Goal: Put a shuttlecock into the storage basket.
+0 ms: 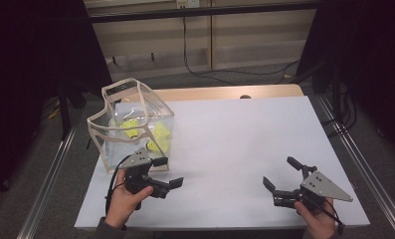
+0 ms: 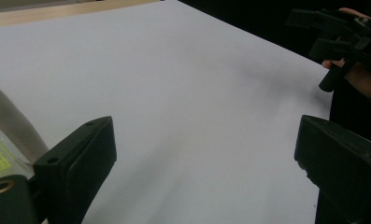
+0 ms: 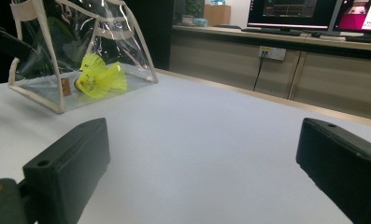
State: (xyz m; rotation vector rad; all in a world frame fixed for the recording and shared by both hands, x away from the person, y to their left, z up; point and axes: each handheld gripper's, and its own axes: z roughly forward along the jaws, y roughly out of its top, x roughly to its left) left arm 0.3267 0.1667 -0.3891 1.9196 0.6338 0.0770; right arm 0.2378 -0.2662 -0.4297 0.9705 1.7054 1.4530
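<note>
Inside 1 clear bag (image 1: pixel 130 124): 2 yellow shuttlecocks (image 3: pixel 99 74).

Two black fingers (image 3: pixel 66 172) rise from the lower left and lower right corners of the frame, spread wide with nothing between them. The white surface (image 3: pixel 197 154) spans the middle. At upper left stands a clear bag (image 3: pixel 80 51) with beige trim, holding yellow shuttlecocks (image 3: pixel 99 77). Monitors (image 3: pixel 314 14) sit at upper right.
</note>
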